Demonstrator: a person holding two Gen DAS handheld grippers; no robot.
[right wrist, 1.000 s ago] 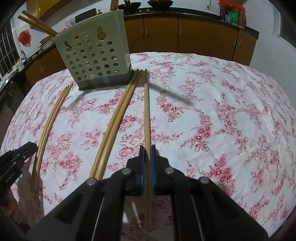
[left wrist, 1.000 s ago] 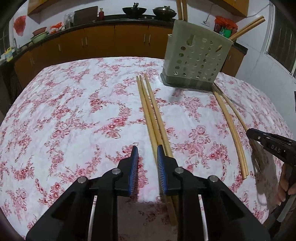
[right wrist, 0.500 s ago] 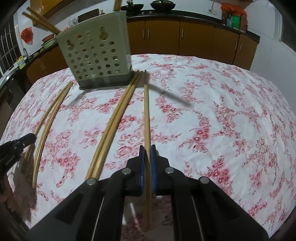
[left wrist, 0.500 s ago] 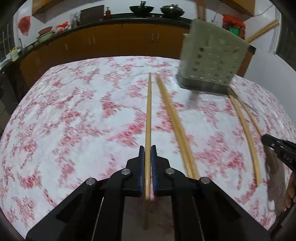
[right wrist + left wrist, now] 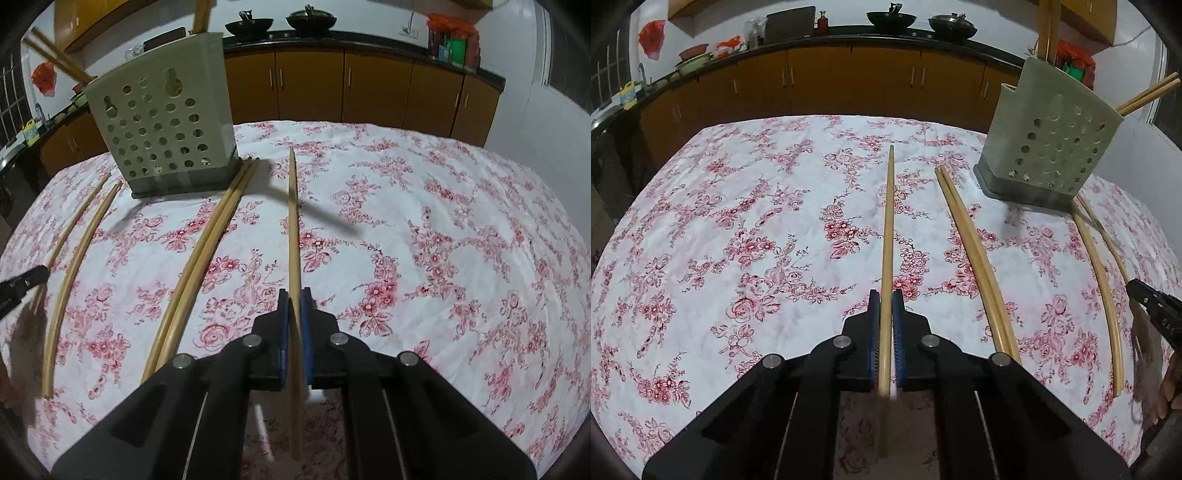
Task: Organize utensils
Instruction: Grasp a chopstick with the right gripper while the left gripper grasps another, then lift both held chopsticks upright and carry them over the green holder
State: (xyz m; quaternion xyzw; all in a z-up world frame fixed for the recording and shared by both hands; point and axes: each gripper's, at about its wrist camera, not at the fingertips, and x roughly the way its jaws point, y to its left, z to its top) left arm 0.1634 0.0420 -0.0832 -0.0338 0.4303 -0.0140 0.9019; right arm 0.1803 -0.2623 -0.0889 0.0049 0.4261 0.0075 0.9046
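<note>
Left wrist view: the left hand-held gripper (image 5: 885, 306) is clamped on a single wooden chopstick (image 5: 888, 229), its blue pads pressed against both sides of the stick, which runs straight ahead over the floral-clothed desk (image 5: 738, 229). Just to the right of the gripper lies a pair of chopsticks (image 5: 971, 254) side by side on the cloth. Farther right and ahead stands the perforated green utensil holder (image 5: 1052, 147), with several sticks already rising from its top. Beyond that, two more loose chopsticks (image 5: 1100, 280) lie on the cloth at the far right, near the black tip of the right hand-held gripper (image 5: 1137, 288) and the edge of a hand.

Right wrist view: the right hand-held gripper (image 5: 294, 306) is likewise closed on one chopstick (image 5: 293, 221), held between its blue pads and pointing forward above the desk (image 5: 443, 240). Left of it lies the pair of chopsticks (image 5: 207, 254), their far ends touching the base of the utensil holder (image 5: 162, 122), which stands ahead and to the left. Two loose chopsticks (image 5: 74, 266) lie farther left.
</note>
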